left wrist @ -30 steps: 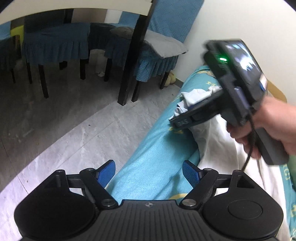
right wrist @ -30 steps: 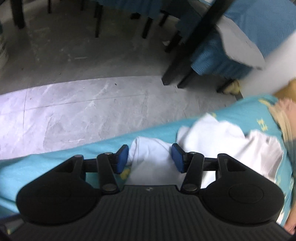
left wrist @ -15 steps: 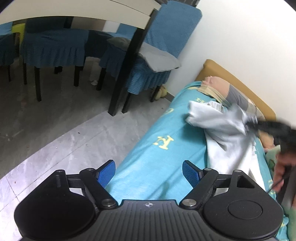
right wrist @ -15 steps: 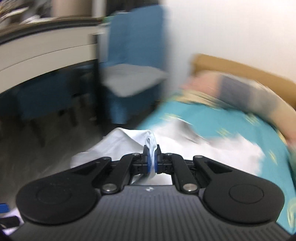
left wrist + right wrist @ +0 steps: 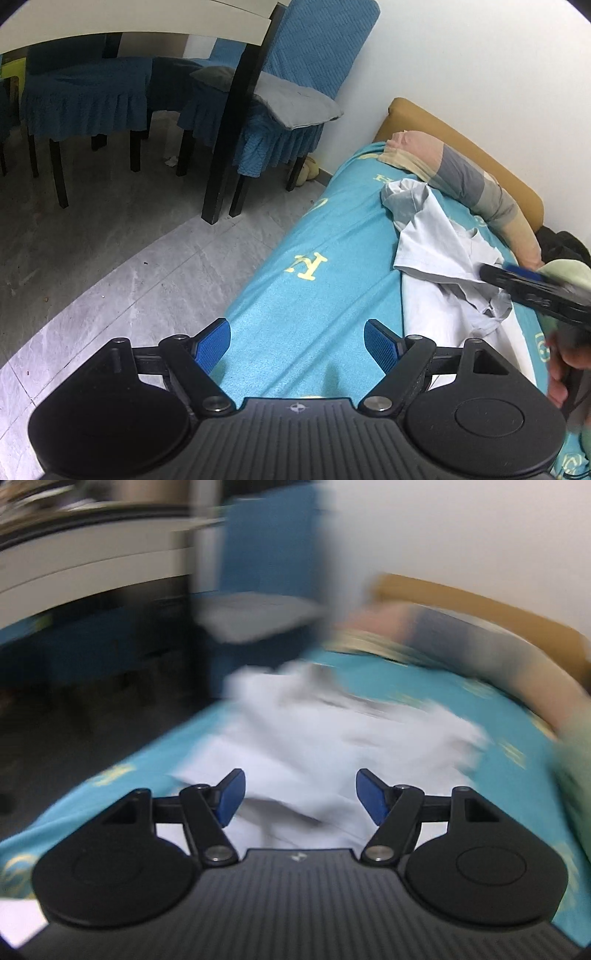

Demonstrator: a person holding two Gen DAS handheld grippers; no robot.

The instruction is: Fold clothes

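A crumpled white garment (image 5: 439,258) lies on the teal bed sheet (image 5: 314,295), partly doubled over itself. My left gripper (image 5: 297,339) is open and empty above the sheet near the bed's edge, left of the garment. My right gripper (image 5: 300,794) is open just above the white garment (image 5: 332,746); that view is blurred. In the left wrist view the right gripper's dark body (image 5: 532,291) shows over the garment's near part, held by a hand.
A long striped pillow (image 5: 461,177) lies along the wooden headboard (image 5: 454,136). Blue-covered chairs (image 5: 280,99) and a dark table leg (image 5: 229,129) stand on the grey tiled floor (image 5: 110,258) left of the bed. A green cloth (image 5: 569,273) sits at the right.
My right gripper shut on the white garment, carried it toward the pillow, then let go and opened. The garment now lies folded over. My left gripper stayed open.
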